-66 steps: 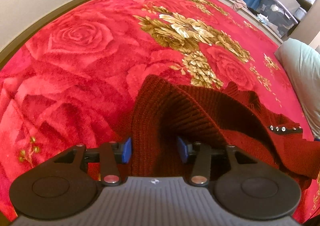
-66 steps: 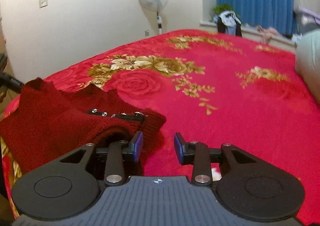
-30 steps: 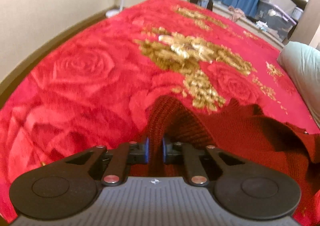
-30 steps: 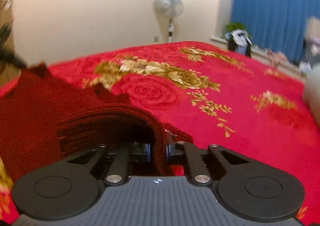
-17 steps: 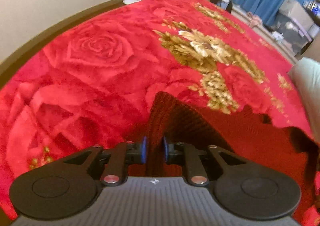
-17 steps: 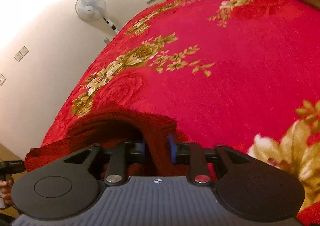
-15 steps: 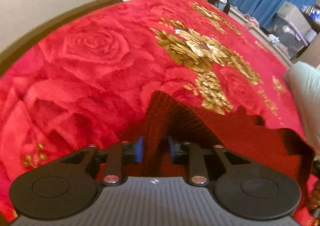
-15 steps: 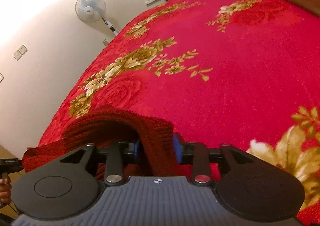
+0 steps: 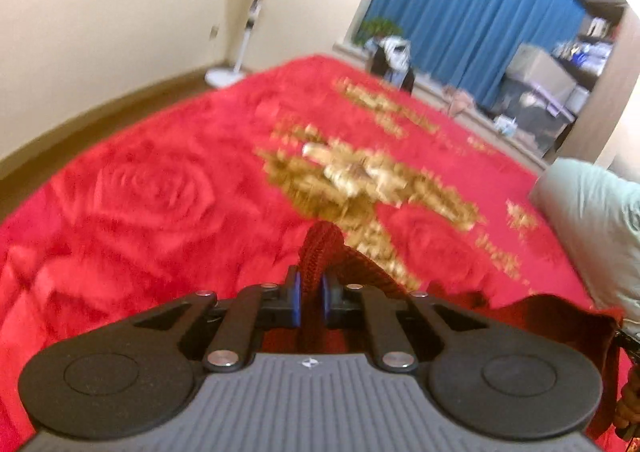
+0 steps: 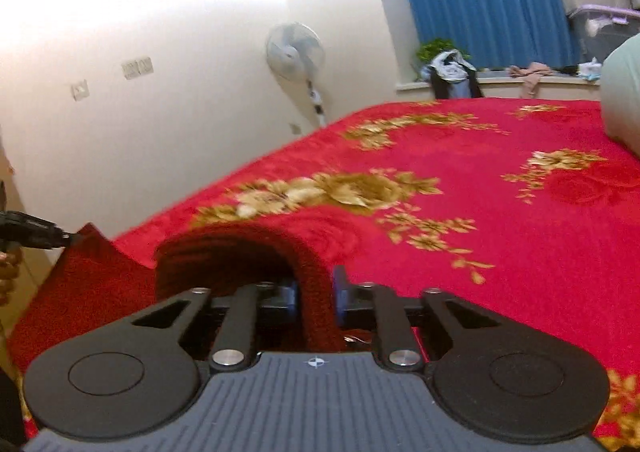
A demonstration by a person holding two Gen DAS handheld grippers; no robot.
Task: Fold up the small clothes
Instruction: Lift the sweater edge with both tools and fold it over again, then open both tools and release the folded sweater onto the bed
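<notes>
A dark red knitted sweater [image 9: 320, 248] is held up over the red floral blanket [image 9: 160, 188]. My left gripper [image 9: 310, 294] is shut on a ribbed edge of the sweater, which stretches off to the right. My right gripper [image 10: 314, 292] is shut on another thick ribbed edge of the sweater [image 10: 240, 252]; the cloth arches to the left toward the left gripper [image 10: 32, 236], seen at the left edge pinching a far corner. The lower part of the sweater is hidden behind the gripper bodies.
A pale green pillow [image 9: 596, 228] lies on the right of the bed. A standing fan [image 10: 296, 52] is by the wall. A blue curtain [image 9: 472, 8], a sill with clothes [image 10: 452, 72] and storage boxes [image 9: 536, 88] are beyond the bed.
Both grippers closed on the sweater's edges, opened a little half a second ago, and are shut on it again now. Both have lifted and tilted up, so the views show more wall.
</notes>
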